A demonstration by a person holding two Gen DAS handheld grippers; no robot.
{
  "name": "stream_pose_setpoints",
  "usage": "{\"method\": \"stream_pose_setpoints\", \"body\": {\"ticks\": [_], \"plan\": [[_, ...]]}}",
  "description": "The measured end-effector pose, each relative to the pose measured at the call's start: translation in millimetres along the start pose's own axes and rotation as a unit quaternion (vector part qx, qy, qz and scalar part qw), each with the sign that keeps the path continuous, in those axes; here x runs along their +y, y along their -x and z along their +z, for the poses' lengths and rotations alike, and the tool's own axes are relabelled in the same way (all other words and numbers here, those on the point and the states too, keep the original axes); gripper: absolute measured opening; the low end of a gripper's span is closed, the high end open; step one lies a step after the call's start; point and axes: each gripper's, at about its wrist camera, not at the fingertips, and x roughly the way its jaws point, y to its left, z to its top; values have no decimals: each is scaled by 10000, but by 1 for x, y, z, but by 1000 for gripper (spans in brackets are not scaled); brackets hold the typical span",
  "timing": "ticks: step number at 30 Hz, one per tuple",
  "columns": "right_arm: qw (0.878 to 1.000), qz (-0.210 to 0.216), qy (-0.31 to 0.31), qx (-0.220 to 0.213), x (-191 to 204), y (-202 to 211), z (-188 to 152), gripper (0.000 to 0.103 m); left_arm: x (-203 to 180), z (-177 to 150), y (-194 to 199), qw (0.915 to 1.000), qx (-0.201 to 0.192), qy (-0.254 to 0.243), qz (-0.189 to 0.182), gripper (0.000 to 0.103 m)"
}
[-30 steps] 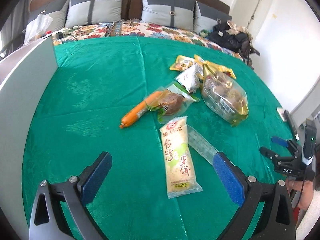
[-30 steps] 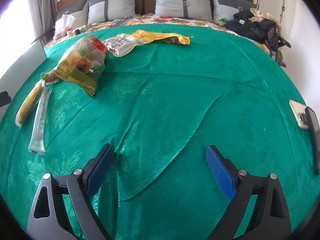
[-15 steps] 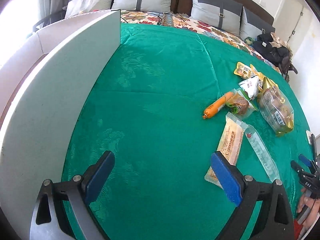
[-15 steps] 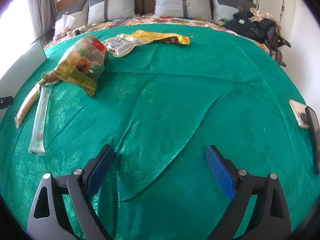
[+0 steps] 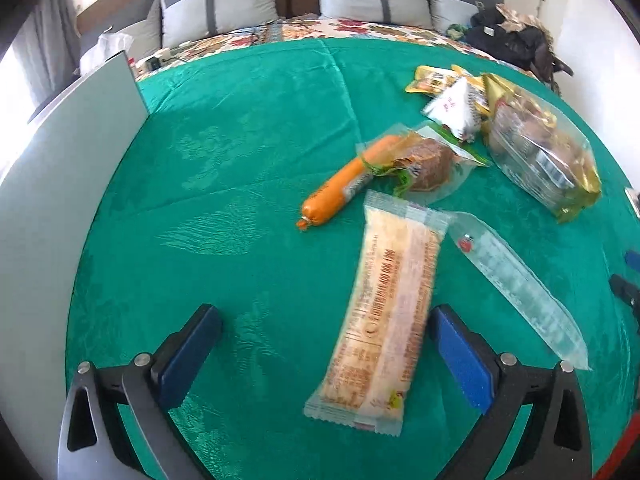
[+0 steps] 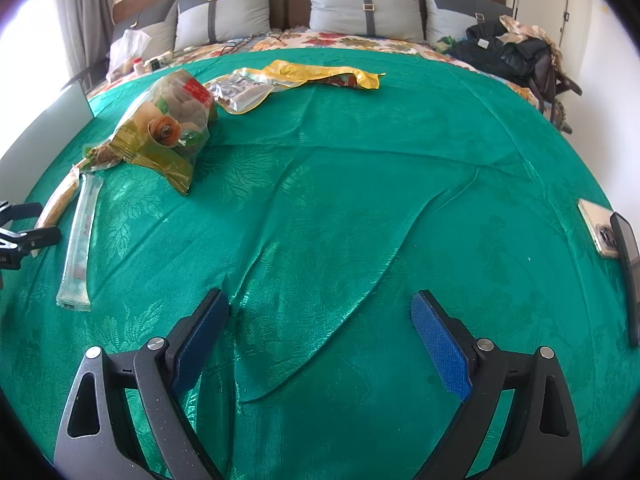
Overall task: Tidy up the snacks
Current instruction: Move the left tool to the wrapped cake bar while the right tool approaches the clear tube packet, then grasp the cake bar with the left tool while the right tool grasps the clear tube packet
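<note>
A bed covered with a green cloth [image 6: 360, 184] is seen from both wrist cameras. The left gripper [image 5: 324, 348] is held over the near edge of the cloth with its jaws opening, spread wide; the lower half of a long cream snack packet [image 5: 384, 312] lies between the blue pads, close to the right-hand pad, though contact cannot be judged because the packet is blurred. Just right of that packet a clear, flat packet [image 5: 516, 284] is laid slanting toward the near right edge. Beyond both, an orange sausage [image 5: 340, 192] is partly tucked under a clear pack holding a brown cake [image 5: 428, 160]. Toward the far right corner a large bag of mixed snacks [image 5: 536, 148] is found, with a small white packet [image 5: 452, 108] and yellow wrappers [image 5: 436, 78] behind it. A grey board [image 5: 60, 184] stands along the left edge. The right gripper [image 6: 320, 324] is poised over bare, creased cloth, jaws wide apart with nothing between them. A phone [image 6: 600, 232] lies at the right edge.
</note>
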Motion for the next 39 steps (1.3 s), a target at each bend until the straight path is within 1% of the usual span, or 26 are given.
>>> {"method": "stream_pose_setpoints", "body": {"ticks": [1,2,11,12,15,17,18,19,20,21,22,24,25,26,27,29,30,33,34,35,36,38,39], "plan": [[10000,0,1,0,0,0,0,95,4,-2,0,9998,-129,89,92,103],[10000,0,1,-2,0,0,0,95,7,-6,0,9996,-269,100,78,103],[10000,-3,3,-1,0,0,0,95,10,-5,-3,9996,-242,86,98,103],[10000,-1,1,0,0,-1,0,95,10,-3,-3,9998,-133,119,108,103],[10000,4,-1,1,0,-1,0,95,3,9,-7,9981,583,151,98,103],[10000,14,-5,5,-1,-1,-1,95,-7,13,-9,9966,826,8,19,102],[10000,33,-1,18,0,-1,-1,96,-12,13,-8,9965,827,-99,2,97],[10000,35,8,26,0,-2,-1,97,-16,13,-3,9974,689,-206,-80,75],[10000,37,9,31,0,-2,-1,97,-21,12,2,9978,557,-335,-150,59],[10000,43,12,38,-1,-3,0,97,-24,12,6,9975,528,-417,-220,25],[10000,68,27,53,-1,-4,0,98,-23,12,7,9969,587,-412,-308,24],[9998,92,96,120,1,-5,1,100,-14,6,14,9962,606,-157,-610,23],[9993,113,142,317,2,-5,4,100,-7,0,19,9957,581,15,-717,23],[9973,184,167,697,6,-7,11,99,2,-8,27,9953,524,190,-792,23],[9944,407,95,972,12,-5,16,97,10,-17,34,9946,451,358,-862,23],[9843,1273,-165,1216,34,3,26,97,24,-33,49,9934,283,613,-931,23],[9795,1507,-93,1331,52,5,33,96,28,-39,57,9927,189,700,-965,23],[9712,1652,493,1642,116,0,58,95,39,-50,76,9913,-60,824,-1027,23],[9686,1627,627,1771,134,-7,67,94,42,-53,81,9913,-138,826,-1019,23],[9665,1553,727,1911,150,-16,76,85,45,-56,85,9912,-193,827,-1014,23],[9650,1454,759,2046,162,-26,84,59,48,-59,87,9910,-221,841,-1018,23],[9610,1308,737,2323,179,-44,95,32,56,-71,88,9904,-203,910,-1017,23],[9584,1250,793,2440,186,-51,98,40,60,-77,87,9902,-176,956,-1002,23]]}}
